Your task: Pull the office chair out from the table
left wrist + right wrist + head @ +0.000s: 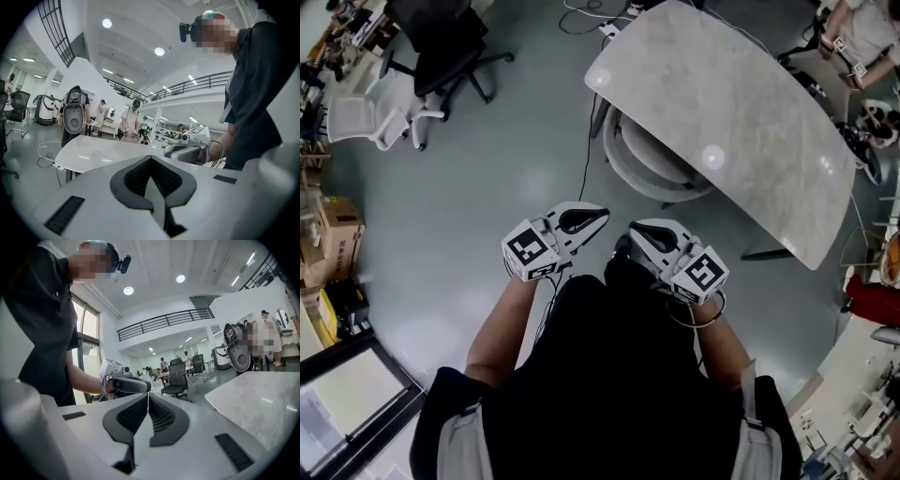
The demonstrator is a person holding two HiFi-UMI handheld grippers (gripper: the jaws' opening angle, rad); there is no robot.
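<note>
A black office chair [445, 47] stands on the grey floor at the far left, well away from the pale marble-look table [741, 122]. The right gripper view shows a black chair [177, 378] in the distance, with the table [262, 399] at its right. My left gripper [600, 217] and right gripper [635, 231] are held close in front of my body, tips turned toward each other. Both are shut with nothing between the pads. The left gripper [150, 159] faces the right gripper [187, 150]; the right gripper [148, 395] faces the left gripper [126, 383].
A white chair [375, 117] stands beside the black one. A round pale base [652, 164] sits under the table's near edge, with a cable [584, 159] running across the floor. Cardboard boxes [333, 234] line the left side. People [133, 119] stand beyond the table.
</note>
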